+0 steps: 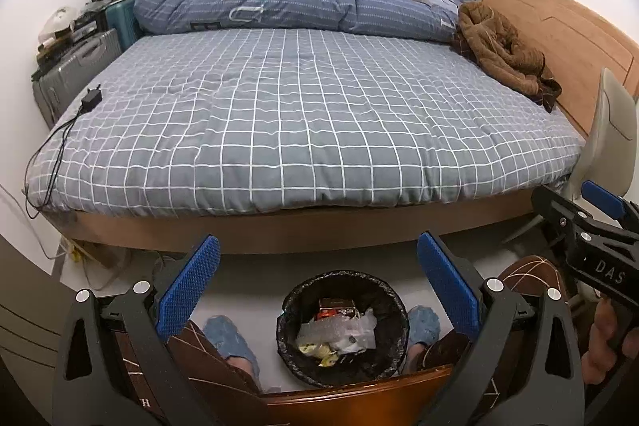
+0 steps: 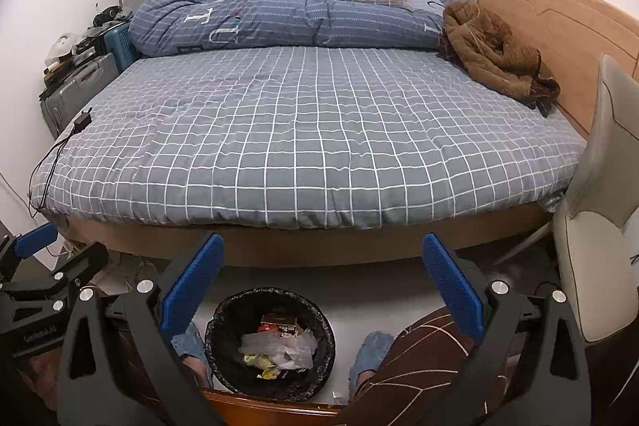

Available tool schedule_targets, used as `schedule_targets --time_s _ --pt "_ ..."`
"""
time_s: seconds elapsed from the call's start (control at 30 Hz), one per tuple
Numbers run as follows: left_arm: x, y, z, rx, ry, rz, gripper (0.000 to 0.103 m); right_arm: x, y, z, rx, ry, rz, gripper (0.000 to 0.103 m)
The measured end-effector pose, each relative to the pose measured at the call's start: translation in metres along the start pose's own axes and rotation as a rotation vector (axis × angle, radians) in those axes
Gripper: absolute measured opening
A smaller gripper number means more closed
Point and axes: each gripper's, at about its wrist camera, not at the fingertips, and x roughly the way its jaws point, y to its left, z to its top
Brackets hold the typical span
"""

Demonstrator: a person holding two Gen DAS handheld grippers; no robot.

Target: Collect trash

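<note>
**Both grippers empty above the bin, and the risk is in the reach**

Here we are at the foot edge of the bed [image 1: 303, 114], both tools up and idle. The left gripper [image 1: 317, 290] has its blue fingers [image 1: 187, 288] spread wide with nothing between them; the right gripper [image 2: 323, 290] is spread just as wide and just as bare. Down on the floor, between the person's slippered feet, sits the trash bin [image 1: 343, 330], black liner in, already carrying wrappers, clear plastic and a small red-brown box.

So where's the danger? I'd say first a misjudged target: the charger [image 1: 91, 99] and its cable near the bed's left edge are not trash, and a grab there could drag the cord off the side. The brown coat [image 1: 503, 50] by the headboard corner is the same story. No loose litter shows on the sheet itself, though small scraps could hide in the folds at this distance. Second, the bin is light and stands close to the feet; a low swing of either tool, or a shuffle, could tip it and spill what's been gathered.
</note>
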Motion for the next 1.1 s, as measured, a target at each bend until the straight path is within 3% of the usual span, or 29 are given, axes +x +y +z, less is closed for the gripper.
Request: schedule_targets --time_s 1.1 --pt "-0.0043 0.0012 0.0032 0.006 -0.02 0.005 0.097 -0.002 -0.0062 -0.005 0.015 0.005 -0.011 0.095"
